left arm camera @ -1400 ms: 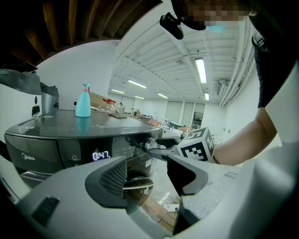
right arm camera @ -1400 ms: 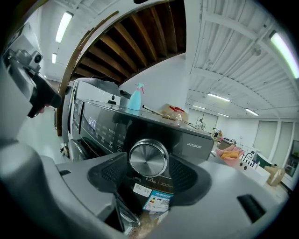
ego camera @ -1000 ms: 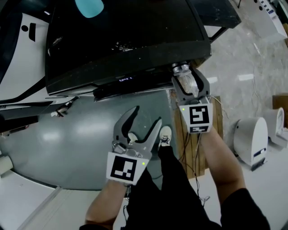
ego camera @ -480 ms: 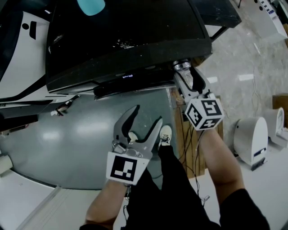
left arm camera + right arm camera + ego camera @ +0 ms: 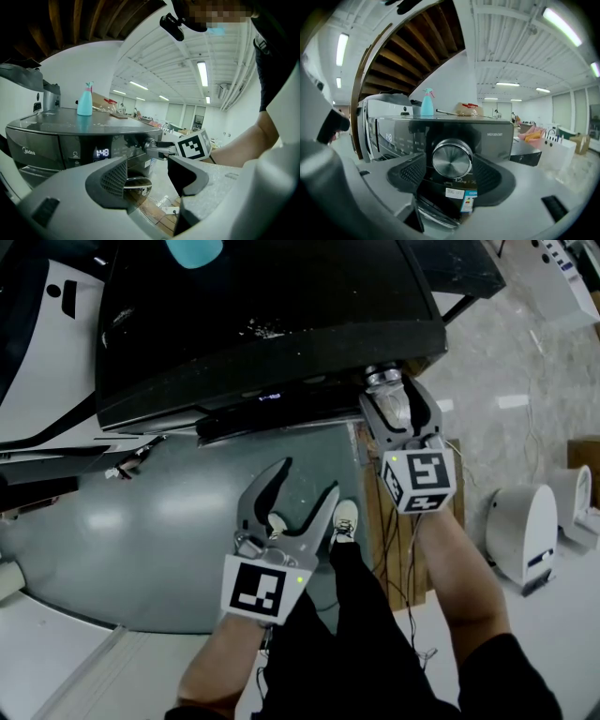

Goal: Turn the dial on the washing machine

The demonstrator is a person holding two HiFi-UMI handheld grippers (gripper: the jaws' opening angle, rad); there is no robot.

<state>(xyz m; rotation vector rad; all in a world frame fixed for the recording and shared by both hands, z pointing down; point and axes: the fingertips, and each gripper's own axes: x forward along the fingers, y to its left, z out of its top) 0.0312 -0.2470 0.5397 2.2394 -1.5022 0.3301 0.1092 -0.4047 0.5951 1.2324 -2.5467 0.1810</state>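
Jaws of right gripper (image 5: 394, 401) have just been opening, dial (image 5: 452, 158) between them, unclamped; left gripper (image 5: 306, 480) jaws gape empty, washer (image 5: 262, 324) beyond them.

On my head view the floor (image 5: 525, 362) at the right is pale, glossy, stone-look tile, with thin cables (image 5: 536, 395) trailing across it. At the left it turns to a shiny grey-green surface (image 5: 141, 531), and nearer to me that gives way to a white strip (image 5: 56, 643). A bare wooden crate (image 5: 380, 545) stands near the middle, and a rounded white unit (image 5: 520, 531) sits on the tile well to its right. Through the gripper views I get a big hall: a white beamed ceiling (image 5: 159, 61), long tube lights (image 5: 202, 73) lit, a plain white wall (image 5: 452, 79) and dark wooden slats (image 5: 422, 42) overhead at the left. The far tables are too small for me to read.
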